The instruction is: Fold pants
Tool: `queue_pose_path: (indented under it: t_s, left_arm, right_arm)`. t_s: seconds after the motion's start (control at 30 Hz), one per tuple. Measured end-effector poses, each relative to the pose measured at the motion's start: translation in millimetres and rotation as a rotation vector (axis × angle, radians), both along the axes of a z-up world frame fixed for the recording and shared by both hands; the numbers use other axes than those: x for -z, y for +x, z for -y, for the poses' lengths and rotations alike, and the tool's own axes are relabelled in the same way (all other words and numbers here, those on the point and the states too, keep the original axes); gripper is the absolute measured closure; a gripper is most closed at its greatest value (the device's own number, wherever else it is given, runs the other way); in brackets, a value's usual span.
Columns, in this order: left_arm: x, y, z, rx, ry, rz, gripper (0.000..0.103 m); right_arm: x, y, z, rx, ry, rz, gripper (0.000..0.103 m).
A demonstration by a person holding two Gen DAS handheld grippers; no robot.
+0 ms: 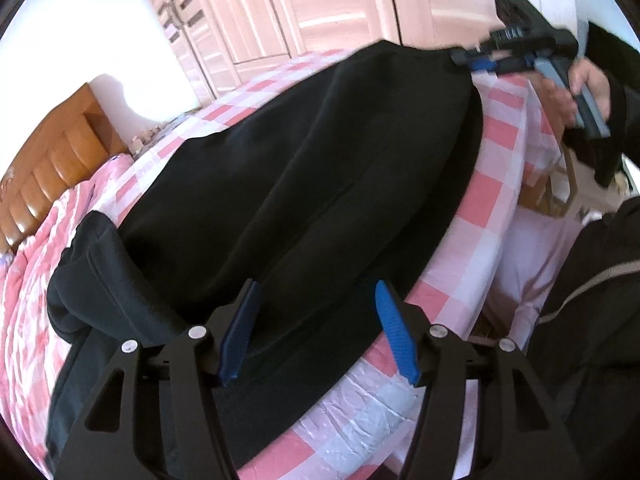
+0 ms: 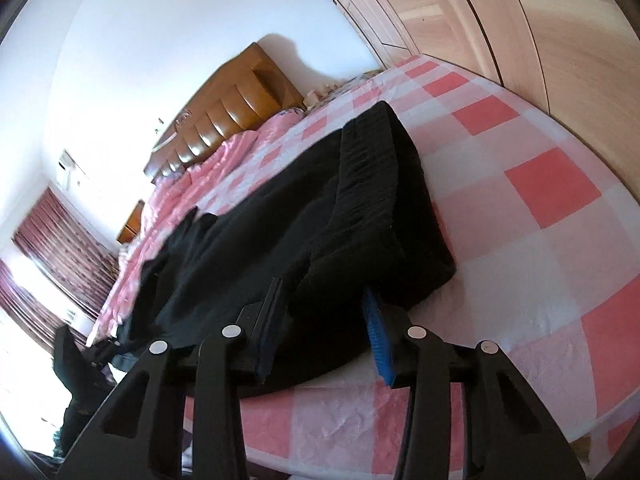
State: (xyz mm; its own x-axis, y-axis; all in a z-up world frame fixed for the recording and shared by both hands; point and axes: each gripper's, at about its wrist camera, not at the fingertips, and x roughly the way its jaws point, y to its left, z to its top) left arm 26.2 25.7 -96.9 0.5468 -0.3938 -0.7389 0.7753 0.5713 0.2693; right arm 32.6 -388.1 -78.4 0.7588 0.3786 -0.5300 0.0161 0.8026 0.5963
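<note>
Pants (image 1: 288, 168): black pants are being shown lying flat along the near edge of the bed (image 1: 492, 152), on its pink-and-white checked sheet, with the waistband at the right end and the legs trailing off to the left.
Long axis: the garment is being stretched from one gripper to the other, parallel to the bed edge.
Left gripper (image 1: 316, 332): it is being held wide apart over the leg end, with cloth lying between the blue pads, not yet pinched.
Right gripper (image 2: 320, 320): it is being held at the waistband corner with the jaws spread; one pad seems tucked under the fabric, though a firm pinch cannot be confirmed.
Nearer hand: each end is being covered by its own gripper, so neither is judged nearer overall.
Containers: none are being seen.
Coming move: judged likely, both ends are being readied for a grasp.
</note>
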Motion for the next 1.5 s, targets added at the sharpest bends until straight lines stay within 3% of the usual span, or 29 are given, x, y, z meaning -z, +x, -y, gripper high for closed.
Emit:
queue_pose_path:
  t_s: [0.07,0.27,0.33,0.43,0.53,0.57,0.6,0.67,0.8,0.93,1.17,1.3,1.4,1.43,1.47,1.5]
  left_arm:
    - [4,-1,3,0.038,0.061,0.012,0.043]
    - [-7,23,-12,0.055,0.059,-0.054,0.044]
    - [-7,30,-13,0.062,0.100,-0.043,0.045]
    - [-5,35,-9,0.076,0.154,-0.014,0.057]
    - [-2,32,-2,0.127,0.175,-0.002,0.090]
    - [0,30,1,0.126,0.196,0.025,0.094]
    - [1,27,3,0.124,0.206,0.042,0.094]
    - [-5,25,1,0.103,0.177,0.080,0.095]
    - [-41,12,-11,0.065,0.093,0.146,0.095]
    - [-61,-15,-10,0.081,0.122,0.188,0.095]
    - [4,-21,5,0.104,0.218,0.097,0.095]
    - [-4,-13,0,0.084,0.161,0.073,0.094]
    - [-2,-13,-1,0.074,0.177,0.066,0.082]
    - [1,-13,-1,0.069,0.179,0.060,0.072]
    - [3,-13,0,0.062,0.179,0.054,0.056]
    - [3,-14,-1,0.041,0.177,0.076,0.051]
  right_arm:
    - [-2,-1,3,-0.002,0.029,0.012,0.062]
    - [-3,0,-1,-0.013,-0.004,0.004,0.061]
    - [-3,-1,-2,-0.011,0.000,0.006,0.061]
    - [-2,0,-1,-0.011,0.001,0.005,0.061]
    - [-2,0,0,-0.011,0.006,0.003,0.061]
    - [-1,0,0,-0.009,0.007,0.004,0.062]
    - [-1,-1,-1,-0.010,0.003,0.007,0.073]
    - [-1,-2,-2,-0.009,-0.016,0.015,0.082]
    - [-17,-9,-8,-0.006,-0.074,0.063,0.087]
    - [-29,-17,-1,0.004,-0.067,0.091,0.087]
    - [10,-15,5,0.026,-0.090,-0.037,0.089]
    - [-2,-18,4,0.025,-0.111,-0.019,0.089]
    - [-2,-16,0,0.030,-0.141,-0.031,0.089]
    - [2,-15,-1,0.032,-0.152,-0.045,0.089]
    - [4,-16,-3,0.031,-0.160,-0.051,0.088]
    - [4,-17,-4,0.032,-0.173,-0.053,0.078]
